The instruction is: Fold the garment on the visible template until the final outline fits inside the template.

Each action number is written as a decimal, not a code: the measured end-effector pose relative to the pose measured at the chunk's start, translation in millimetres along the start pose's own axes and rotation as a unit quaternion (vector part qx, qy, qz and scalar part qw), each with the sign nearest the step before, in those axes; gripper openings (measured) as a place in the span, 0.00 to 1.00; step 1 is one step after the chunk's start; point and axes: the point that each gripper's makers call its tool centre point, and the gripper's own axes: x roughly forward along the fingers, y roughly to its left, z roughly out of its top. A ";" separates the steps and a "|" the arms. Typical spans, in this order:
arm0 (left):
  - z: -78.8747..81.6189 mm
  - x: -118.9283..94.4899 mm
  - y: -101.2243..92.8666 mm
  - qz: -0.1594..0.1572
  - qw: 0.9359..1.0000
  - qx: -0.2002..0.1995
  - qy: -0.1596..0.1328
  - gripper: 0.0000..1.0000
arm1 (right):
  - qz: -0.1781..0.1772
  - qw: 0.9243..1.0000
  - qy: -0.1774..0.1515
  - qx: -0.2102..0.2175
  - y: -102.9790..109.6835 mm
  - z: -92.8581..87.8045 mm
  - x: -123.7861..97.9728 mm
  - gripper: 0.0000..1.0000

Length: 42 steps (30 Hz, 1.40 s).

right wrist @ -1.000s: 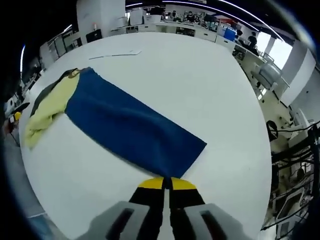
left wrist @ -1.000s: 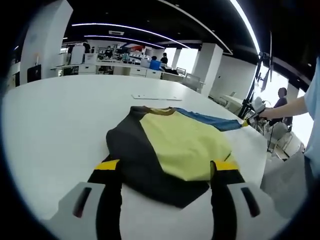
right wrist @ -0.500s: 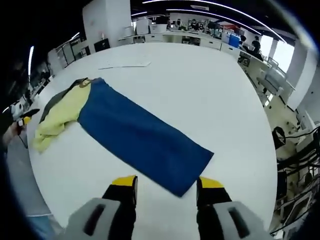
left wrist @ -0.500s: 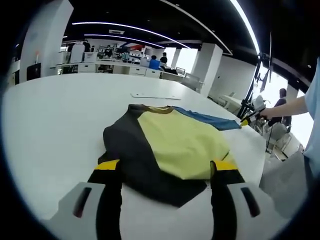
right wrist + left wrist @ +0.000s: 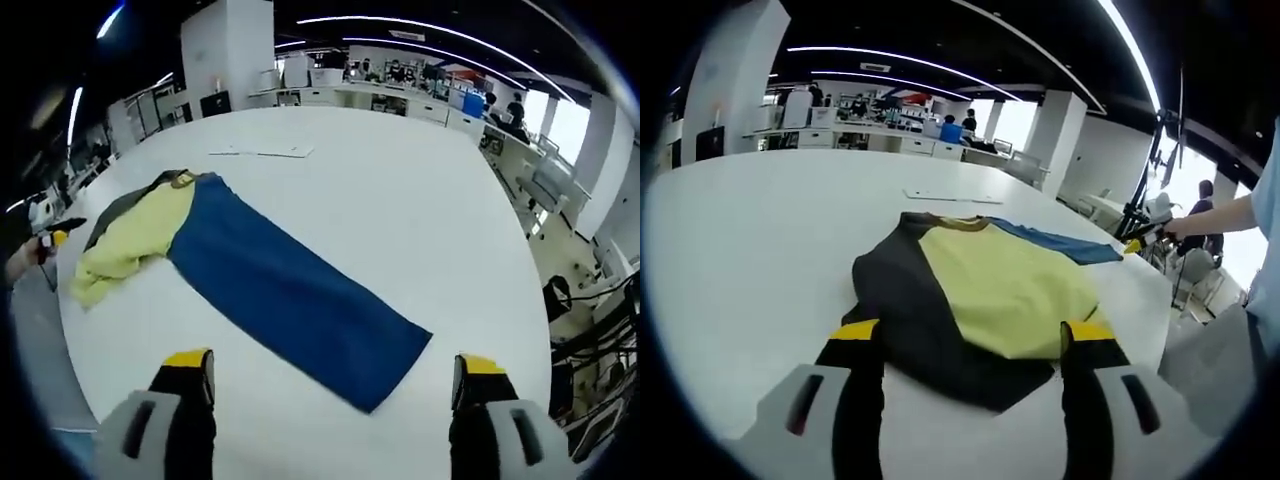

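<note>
**Q:** Left gripper view first: what lies in front of the left claw (image 5: 972,345)?

**A:** Its two yellow-tipped jaws rise from the bottom, spread wide apart and holding nothing. Between and just beyond them lies the garment (image 5: 980,290), a shirt flat on the white desk (image 5: 750,230). The nearest hem of the shirt sits between the jaw tips, close to them; I cannot tell whether it touches either one. The shirt has a pale yellow front panel, a black side and sleeve toward the left jaw, and a blue sleeve (image 5: 1060,245) stretched away toward the desk's far right edge.

**Q:** Is anything else near that blue sleeve?

**A:** At the sleeve's far end a person's hand (image 5: 1185,228) holds the other tool over the desk's right edge. Beyond the collar, further in on the desk, lies a thin flat white sheet (image 5: 950,196).

**Q:** And the right gripper view?

**A:** The right claw (image 5: 335,375) is also spread wide, jaws far apart and empty. The blue sleeve (image 5: 290,290) runs as a long strip from the shirt's body (image 5: 130,240) toward this claw. Its squared-off cuff end lies on the desk (image 5: 400,200) between the two jaws, just ahead of them and apart from both. The yellow and black body lies at the far left, near the desk edge, where a hand (image 5: 25,255) with the other tool shows. The flat white sheet (image 5: 262,152) rests beyond the collar.
</note>
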 end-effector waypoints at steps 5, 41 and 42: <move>2.8 -1.1 0.5 0.000 1.000 0.002 -0.005 0.69 | -0.001 1.000 -0.007 0.005 1.3 5.0 -1.2 1.00; -31.0 -13.8 0.7 -0.001 0.999 -0.013 0.033 0.59 | 0.077 0.991 -0.102 -0.029 72.3 52.6 -21.5 0.98; -33.2 -13.3 1.1 -0.002 0.999 -0.012 0.035 0.57 | 0.080 0.991 -0.104 -0.030 77.2 53.1 -23.2 0.98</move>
